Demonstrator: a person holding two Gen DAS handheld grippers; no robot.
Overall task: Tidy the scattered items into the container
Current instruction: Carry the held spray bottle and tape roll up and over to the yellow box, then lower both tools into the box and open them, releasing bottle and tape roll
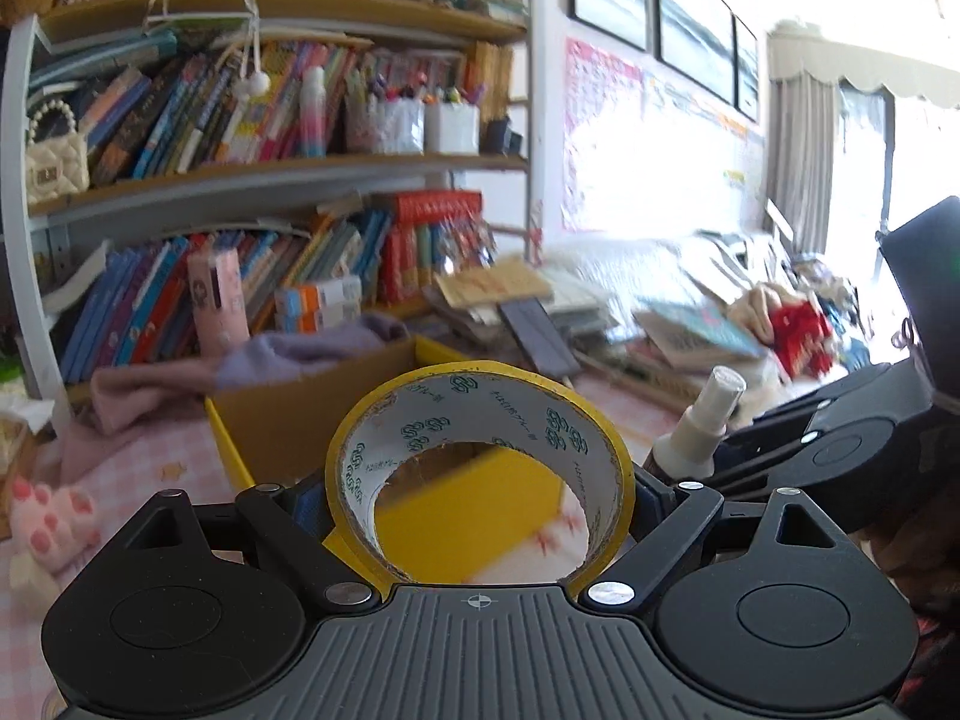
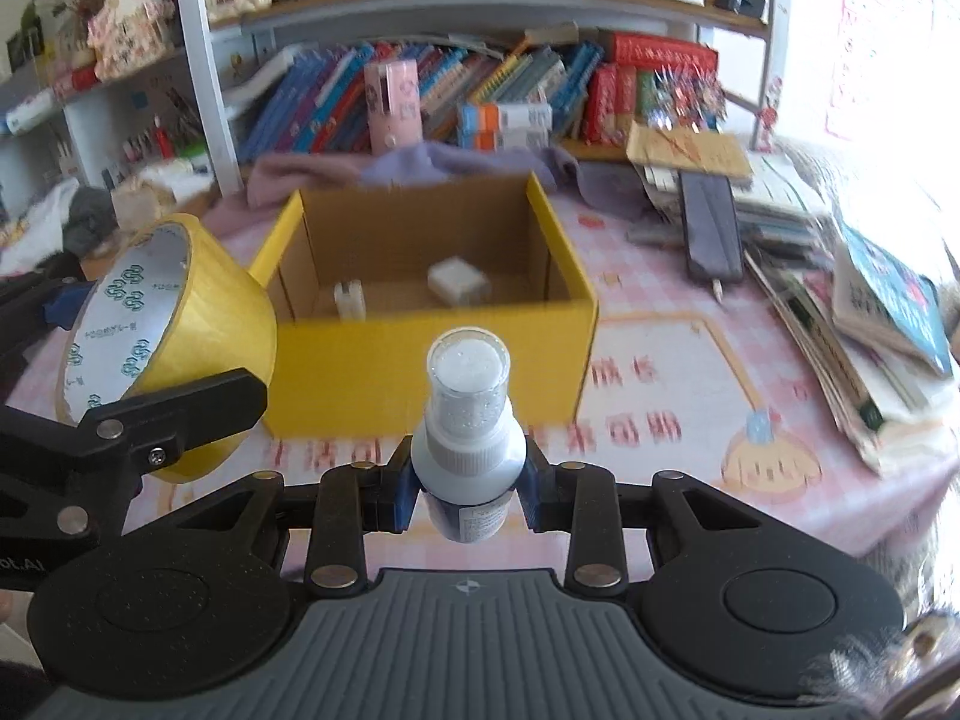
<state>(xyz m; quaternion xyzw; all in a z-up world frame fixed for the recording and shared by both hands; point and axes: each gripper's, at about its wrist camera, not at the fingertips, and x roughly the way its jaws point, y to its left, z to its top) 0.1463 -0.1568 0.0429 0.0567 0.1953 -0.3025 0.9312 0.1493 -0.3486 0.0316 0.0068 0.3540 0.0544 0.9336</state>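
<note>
Yellow box (image 2: 420,360) — the open cardboard container — sits on the pink checked tablecloth (image 2: 660,312) straight ahead of both your grippers, its plain brown interior facing up. Inside it, on the floor, lie two small white items (image 2: 459,282), one near the middle and one toward the left wall; what they are is too blurred to tell. Your left gripper (image 1: 480,498) is clamped across a wide roll of yellow tape (image 1: 480,420), the blue pads pressing its outer sides, so the jaws stand far apart yet are closed on the roll. The roll is held with its white printed core facing the camera, and through its hole you see the box's yellow wall. In the right wrist view the same roll (image 2: 168,330) hangs off the table, just left of the box's near left corner. Your right gripper (image 2: 468,492) is clamped narrowly on a small spray bottle (image 2: 468,438) — white neck, clear cap, dark labelled body — held upright in front of the box's near wall. Behind the box lie purple and pink cloths (image 2: 456,162), then a bookshelf (image 2: 480,0) crowded with books. To the right, a slumped stack of books and papers (image 2: 840,312) rests on the cloth.
</note>
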